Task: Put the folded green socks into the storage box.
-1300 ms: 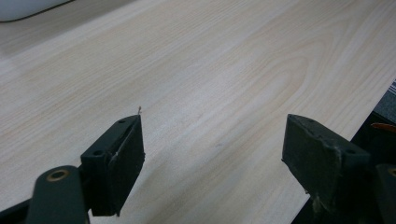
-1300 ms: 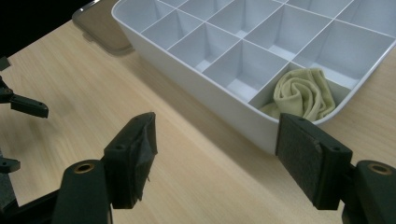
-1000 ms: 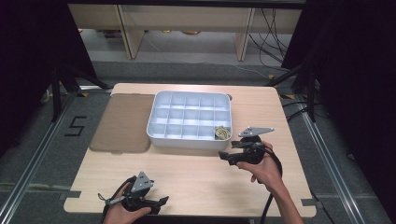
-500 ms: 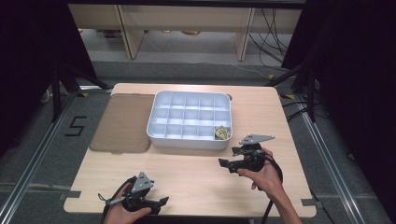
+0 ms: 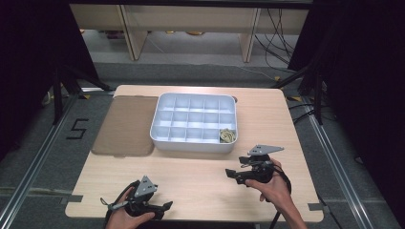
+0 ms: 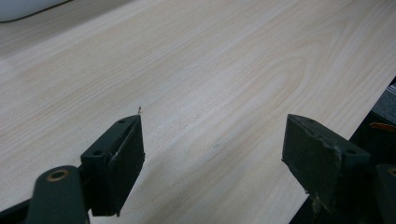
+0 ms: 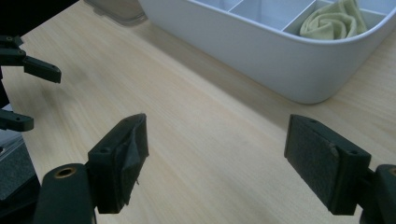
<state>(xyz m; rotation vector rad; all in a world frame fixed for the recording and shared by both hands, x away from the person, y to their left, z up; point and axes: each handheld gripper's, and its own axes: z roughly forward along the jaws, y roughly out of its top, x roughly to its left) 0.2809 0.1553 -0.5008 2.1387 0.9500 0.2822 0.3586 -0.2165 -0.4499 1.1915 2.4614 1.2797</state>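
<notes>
A white divided tray (image 5: pixel 193 121) stands mid-table, and a rolled yellowish cloth (image 5: pixel 227 135) lies in its near right compartment. My right gripper (image 5: pixel 233 176) hovers in front of the tray's right corner and points left. Its jaws have just been opening and stand open with nothing between them. In the right gripper view, the right gripper (image 7: pixel 217 135) faces bare wood, with the tray (image 7: pixel 261 51) and the cloth (image 7: pixel 334 21) beyond. My left gripper (image 5: pixel 165 208) rests near the front edge, open and empty. In the left gripper view, the left gripper (image 6: pixel 212 126) looks over bare table.
A brown flat lid (image 5: pixel 125 125) lies left of the tray, touching its side. The wooden table (image 5: pixel 200 167) has free room between the tray and the front edge. Dark curtains and floor surround the table. The left gripper (image 7: pixel 37 95) shows at the left of the right gripper view.
My right gripper has drawn back from the tray toward the front edge and sunk a little. The left gripper has stayed where it was.
</notes>
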